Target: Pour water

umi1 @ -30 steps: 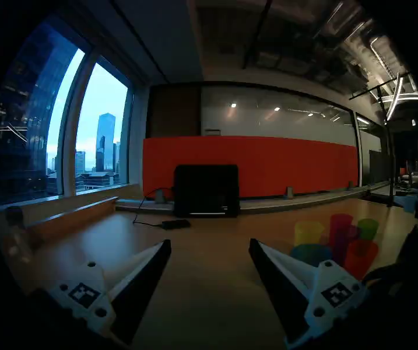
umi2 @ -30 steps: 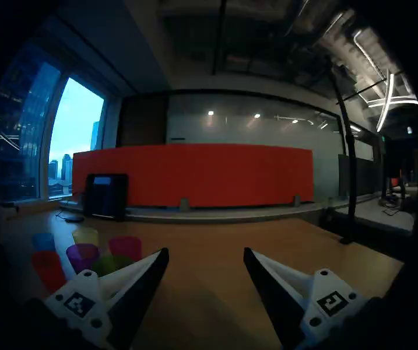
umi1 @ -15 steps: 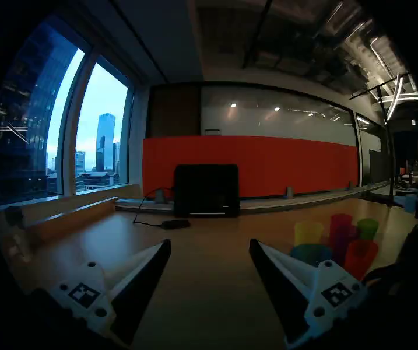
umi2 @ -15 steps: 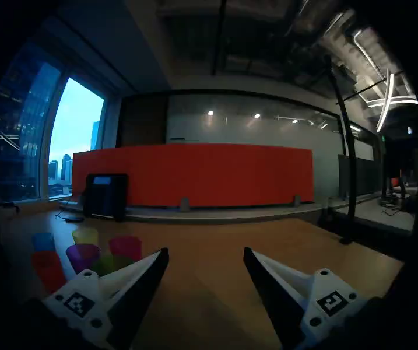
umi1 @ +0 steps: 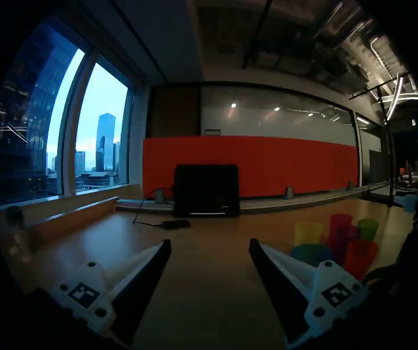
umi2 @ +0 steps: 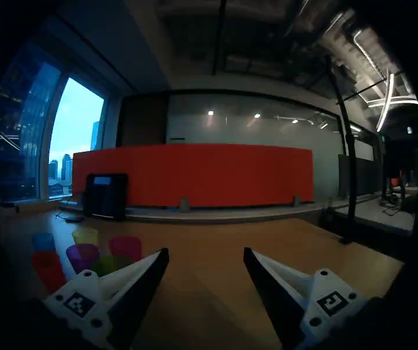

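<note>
Left white two-finger gripper point(umi1: 209, 242) and right white two-finger gripper point(umi2: 204, 251) are held spread and empty above a wooden table point(umi1: 209, 303).
Translucent coloured plastic cups point(umi1: 341, 228) are clustered between them; judged light, thin and tippable, best pinched mid-wall.

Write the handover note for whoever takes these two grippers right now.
Left gripper: open, empty, low over the wooden table.
Right gripper: open, empty, over the same table.
Things: a cluster of translucent coloured plastic cups stands on the table between the two grippers, to the right of the left one and to the left of the right one.
Done: nothing gripped, no pour begun. Whether any cup holds water cannot be told.
Left: grip a cup and pour into another.
</note>
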The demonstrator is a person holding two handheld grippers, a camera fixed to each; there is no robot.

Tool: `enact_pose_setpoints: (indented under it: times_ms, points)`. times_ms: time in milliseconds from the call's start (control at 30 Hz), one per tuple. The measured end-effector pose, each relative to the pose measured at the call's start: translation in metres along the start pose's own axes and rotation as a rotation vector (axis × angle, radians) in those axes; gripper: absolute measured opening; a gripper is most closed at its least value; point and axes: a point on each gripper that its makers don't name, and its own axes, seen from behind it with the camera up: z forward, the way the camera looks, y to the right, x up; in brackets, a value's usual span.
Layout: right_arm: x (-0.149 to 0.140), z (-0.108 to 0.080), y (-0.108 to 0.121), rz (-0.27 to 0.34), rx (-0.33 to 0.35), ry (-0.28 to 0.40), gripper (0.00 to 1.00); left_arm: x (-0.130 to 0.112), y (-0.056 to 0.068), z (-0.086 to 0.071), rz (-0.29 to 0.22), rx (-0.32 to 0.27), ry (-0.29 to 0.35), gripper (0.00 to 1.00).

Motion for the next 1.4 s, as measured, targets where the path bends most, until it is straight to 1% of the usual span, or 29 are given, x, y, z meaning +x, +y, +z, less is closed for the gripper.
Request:
enact_pose_setpoints:
  times_ms: [800,1000,1267,1400]
  points:
    - [0.000,0.000,-0.001,-0.001,0.002,0.000,0.99,0.000,-0.002,0.000,0.001,0.000,0.000,1.00]
    - [0.000,0.001,-0.001,-0.001,0.004,0.000,0.99,0.000,0.000,0.000,0.001,-0.003,0.000,1.00]
    - [-0.002,0.006,-0.002,-0.019,0.010,-0.024,0.99,0.001,0.002,0.000,0.001,-0.008,0.002,1.00]
    - [0.013,0.007,-0.003,-0.030,0.019,-0.017,0.99,0.015,0.004,0.000,-0.007,-0.015,0.003,1.00]
